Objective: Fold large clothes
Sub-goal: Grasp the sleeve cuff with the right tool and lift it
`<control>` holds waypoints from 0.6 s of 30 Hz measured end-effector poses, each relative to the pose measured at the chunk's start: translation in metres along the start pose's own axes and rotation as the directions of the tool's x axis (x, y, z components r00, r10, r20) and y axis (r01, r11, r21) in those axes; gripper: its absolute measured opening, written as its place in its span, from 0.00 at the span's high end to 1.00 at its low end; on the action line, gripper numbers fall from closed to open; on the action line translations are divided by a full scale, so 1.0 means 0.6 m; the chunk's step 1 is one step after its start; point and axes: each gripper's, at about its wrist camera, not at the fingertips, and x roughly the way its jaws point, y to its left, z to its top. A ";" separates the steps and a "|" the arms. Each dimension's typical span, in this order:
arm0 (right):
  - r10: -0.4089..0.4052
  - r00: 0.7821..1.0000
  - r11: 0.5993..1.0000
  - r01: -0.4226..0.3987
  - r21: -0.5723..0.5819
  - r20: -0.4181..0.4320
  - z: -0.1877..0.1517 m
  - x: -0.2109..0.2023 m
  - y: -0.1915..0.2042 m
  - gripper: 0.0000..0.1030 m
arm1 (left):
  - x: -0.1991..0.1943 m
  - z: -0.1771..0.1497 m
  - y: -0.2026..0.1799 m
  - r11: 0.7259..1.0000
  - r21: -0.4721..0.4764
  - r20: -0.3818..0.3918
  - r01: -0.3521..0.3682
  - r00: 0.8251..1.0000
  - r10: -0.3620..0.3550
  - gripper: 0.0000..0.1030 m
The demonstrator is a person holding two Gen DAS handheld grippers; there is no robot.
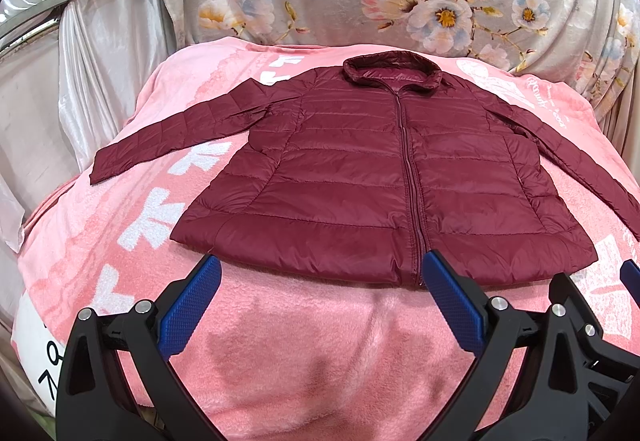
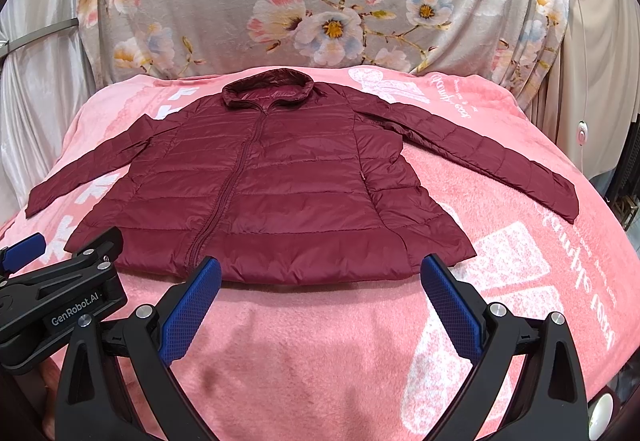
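the jacket (image 1: pixel 384 169) lies flat and face up on the pink blanket (image 1: pixel 304 341), zipped, collar (image 1: pixel 390 71) at 12 o'clock, hem at 6. the left sleeve (image 1: pixel 168 137) runs out toward 9 o'clock, the right sleeve (image 2: pixel 480 157) toward 3. nothing looks folded yet, so this seems to be the start. the left gripper (image 1: pixel 320 287) and right gripper (image 2: pixel 320 287) hover just short of the hem, fingers spread wide, holding nothing, side by side. the likely first move is to bring a sleeve across the chest: a gripper must reach out to a cuff, close on the thin quilted cloth, and lift it without dragging the body askew.
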 end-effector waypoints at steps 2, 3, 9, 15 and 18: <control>0.000 1.000 1.000 0.000 0.000 -0.001 0.000 0.000 0.001 0.05 | 0.001 -0.007 0.004 1.000 0.000 0.000 -0.001 1.000 0.001 0.05; 0.001 1.000 1.000 -0.001 0.001 -0.001 0.000 0.001 0.000 0.05 | 0.001 -0.007 0.004 1.000 0.000 -0.001 -0.001 1.000 0.001 0.05; 0.077 0.996 0.997 -0.076 0.026 -0.047 -0.014 0.008 0.002 0.05 | 0.019 -0.021 0.011 1.000 0.000 -0.009 0.019 1.000 -0.019 0.05; 0.095 0.992 0.981 -0.079 0.178 -0.083 0.004 0.083 -0.107 0.05 | 0.040 -0.006 0.029 1.000 -0.031 -0.002 0.000 1.000 0.000 0.05; 0.019 0.997 0.961 0.003 0.278 -0.079 0.017 0.116 -0.193 0.05 | 0.065 0.013 0.046 0.997 -0.072 -0.018 -0.003 1.000 0.002 0.05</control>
